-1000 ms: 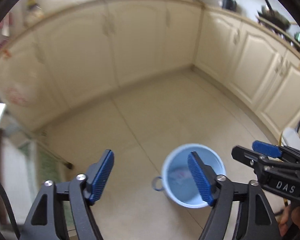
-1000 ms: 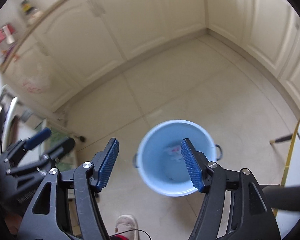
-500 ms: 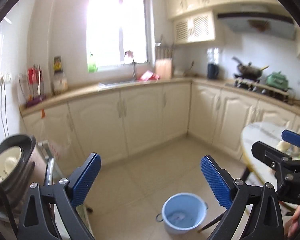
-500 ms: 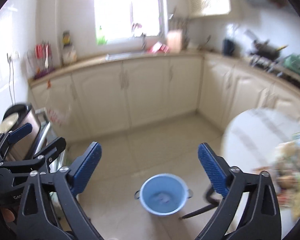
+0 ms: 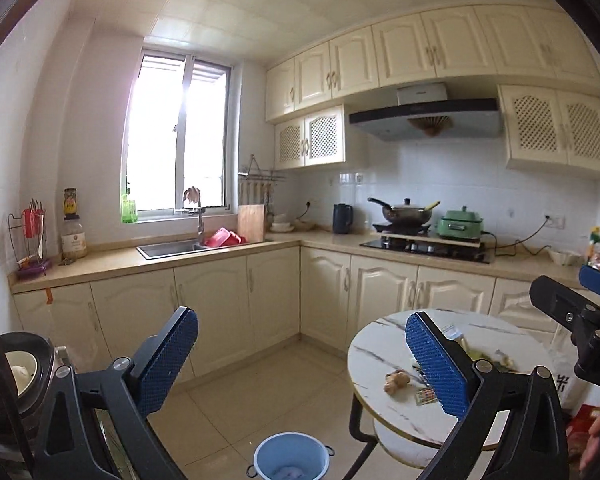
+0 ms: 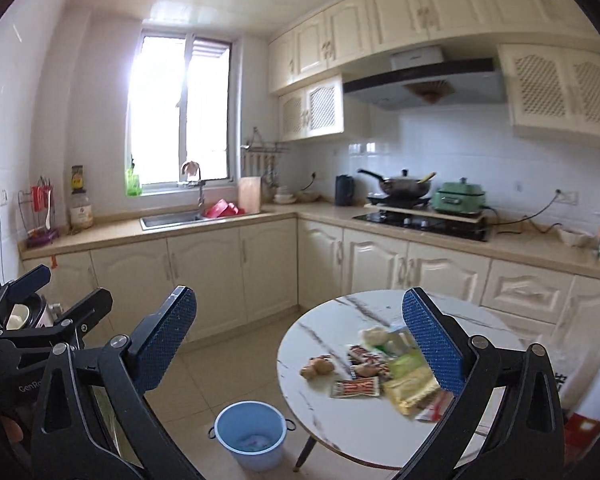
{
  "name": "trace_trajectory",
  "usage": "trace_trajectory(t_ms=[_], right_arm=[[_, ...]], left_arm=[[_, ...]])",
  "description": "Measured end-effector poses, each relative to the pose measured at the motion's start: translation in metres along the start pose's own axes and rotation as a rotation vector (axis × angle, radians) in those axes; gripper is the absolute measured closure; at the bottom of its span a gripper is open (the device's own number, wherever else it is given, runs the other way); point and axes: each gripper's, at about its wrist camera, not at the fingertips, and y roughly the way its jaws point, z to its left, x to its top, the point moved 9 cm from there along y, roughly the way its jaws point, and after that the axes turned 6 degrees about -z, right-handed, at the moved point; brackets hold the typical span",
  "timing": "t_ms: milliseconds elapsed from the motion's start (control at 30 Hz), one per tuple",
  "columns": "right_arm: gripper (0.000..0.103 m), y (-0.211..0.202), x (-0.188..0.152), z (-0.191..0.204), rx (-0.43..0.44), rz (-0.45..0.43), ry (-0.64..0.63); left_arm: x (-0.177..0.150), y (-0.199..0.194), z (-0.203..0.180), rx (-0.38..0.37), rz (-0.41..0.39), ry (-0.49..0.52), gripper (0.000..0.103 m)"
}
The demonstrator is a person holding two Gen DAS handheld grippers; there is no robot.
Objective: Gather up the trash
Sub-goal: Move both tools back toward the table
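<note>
Trash is lying on the round marble worktop [image 6: 332, 424], and both grippers are hanging in the air above the floor, wide open and holding nothing

The right gripper [image 6: 300, 344] is pointing at the worktop. Between its jaws, closer to the right jaw, a piece of ginger [image 6: 318, 367], a red and white wrapper [image 6: 356, 388] and a yellow packet [image 6: 410, 390] are sitting. The packet is reaching up to the right jaw and partly going behind it. More wrappers are piled there, but they are blurry.

Below the space between the jaws, the blue bucket [image 6: 249, 434] is standing on the floor just beside the worktop, with something pale at its bottom.

The left gripper [image 5: 300, 368] is looking at the same spot from a little to the side. The ginger [image 5: 396, 381] is showing just inside its right jaw, and the bucket [image 5: 291, 458] is sitting low between its jaws. Far behind the jaws, cream cupboards [image 5: 220, 300] are running along the wall
</note>
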Motion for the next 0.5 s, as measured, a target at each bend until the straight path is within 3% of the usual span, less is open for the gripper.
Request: trace_trajectory(t_ms=[67, 100, 167, 333, 500], right_arm=[[0.000, -0.018, 0.010, -0.008, -0.024, -0.020, 0.006], [0.000, -0.025, 0.012, -0.017, -0.034, -0.028, 0.007], [0.000, -0.041, 0.022, -0.029, -0.062, -0.049, 0.006], [0.000, -0.067, 0.036, -0.053, -0.100, -0.090, 0.012], [0.000, -0.077, 0.039, -0.069, -0.120, -0.108, 0.024]], left_arm=[[0.005, -0.053, 0.025, -0.024, -0.027, -0.001, 0.001], [0.008, -0.058, 0.021, -0.030, -0.040, 0.001, 0.001], [0.007, -0.122, 0.062, -0.035, -0.065, 0.005, 0.001], [-0.008, -0.143, 0.059, -0.052, -0.120, -0.001, 0.001], [-0.031, -0.155, 0.061, -0.066, -0.123, 0.008, 0.001]])
